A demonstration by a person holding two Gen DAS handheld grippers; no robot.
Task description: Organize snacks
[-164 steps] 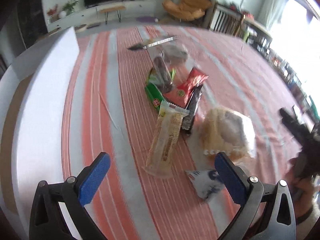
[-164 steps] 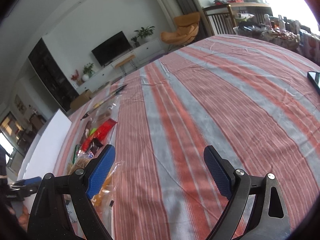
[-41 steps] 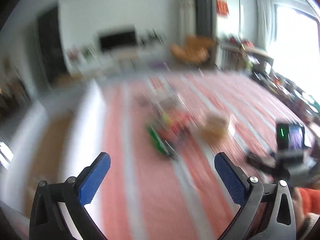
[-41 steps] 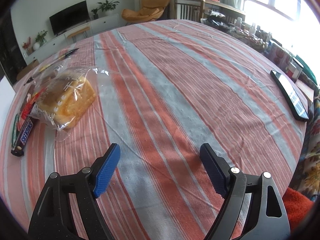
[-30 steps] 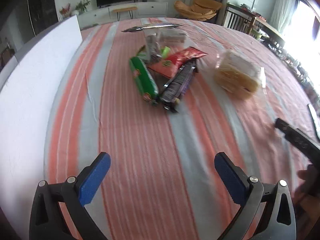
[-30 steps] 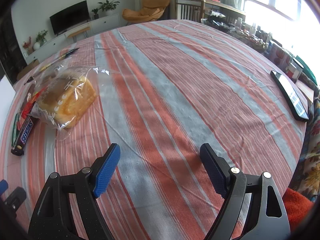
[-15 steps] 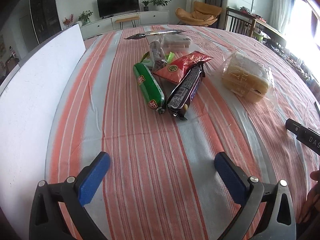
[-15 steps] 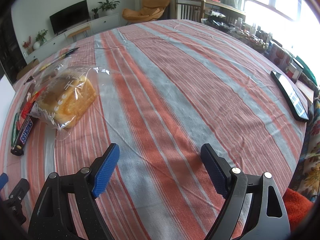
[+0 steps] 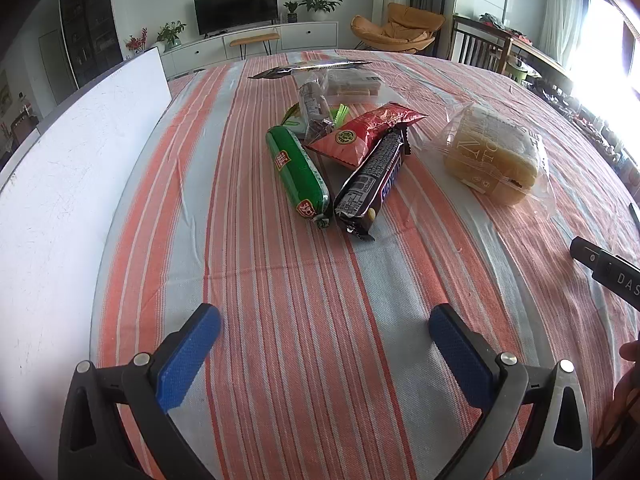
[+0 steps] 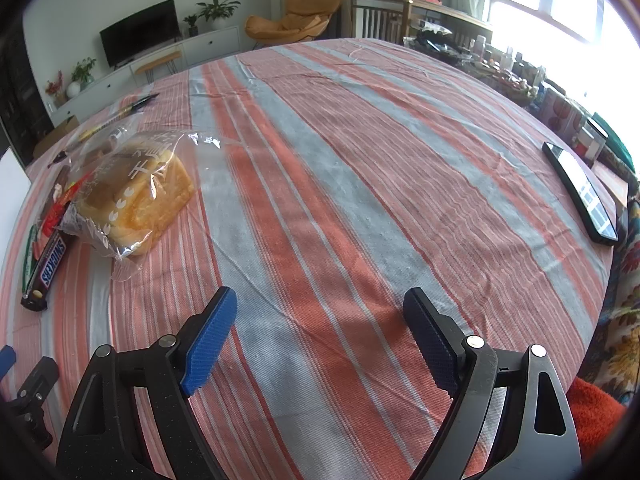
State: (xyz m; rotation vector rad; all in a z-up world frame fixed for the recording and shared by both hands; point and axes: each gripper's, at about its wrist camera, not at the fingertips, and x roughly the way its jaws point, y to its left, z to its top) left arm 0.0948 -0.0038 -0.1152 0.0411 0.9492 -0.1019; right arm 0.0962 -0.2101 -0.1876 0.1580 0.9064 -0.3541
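A pile of snacks lies mid-table ahead of my left gripper (image 9: 324, 322), which is open and empty above bare cloth. The pile holds a green sausage-shaped pack (image 9: 298, 172), a dark Snickers bar (image 9: 370, 182), a red crisp bag (image 9: 364, 136) and clear-wrapped biscuits (image 9: 352, 84). A bagged bread loaf (image 9: 494, 154) sits to their right. My right gripper (image 10: 320, 312) is open and empty too, over the striped cloth. In its view the bread loaf (image 10: 136, 188) and Snickers bar (image 10: 46, 270) lie far left.
A large white box (image 9: 68, 184) runs along the table's left side. A black phone (image 10: 580, 190) lies near the right edge. The striped tablecloth (image 10: 360, 160) covers the table. Part of the right gripper's body (image 9: 608, 274) shows at the left wrist view's right edge.
The left gripper swung back from a blurred view and settled facing the snack pile, drawing slightly nearer. The long biscuit pack and small white packet seen earlier are gone. The right gripper barely moved.
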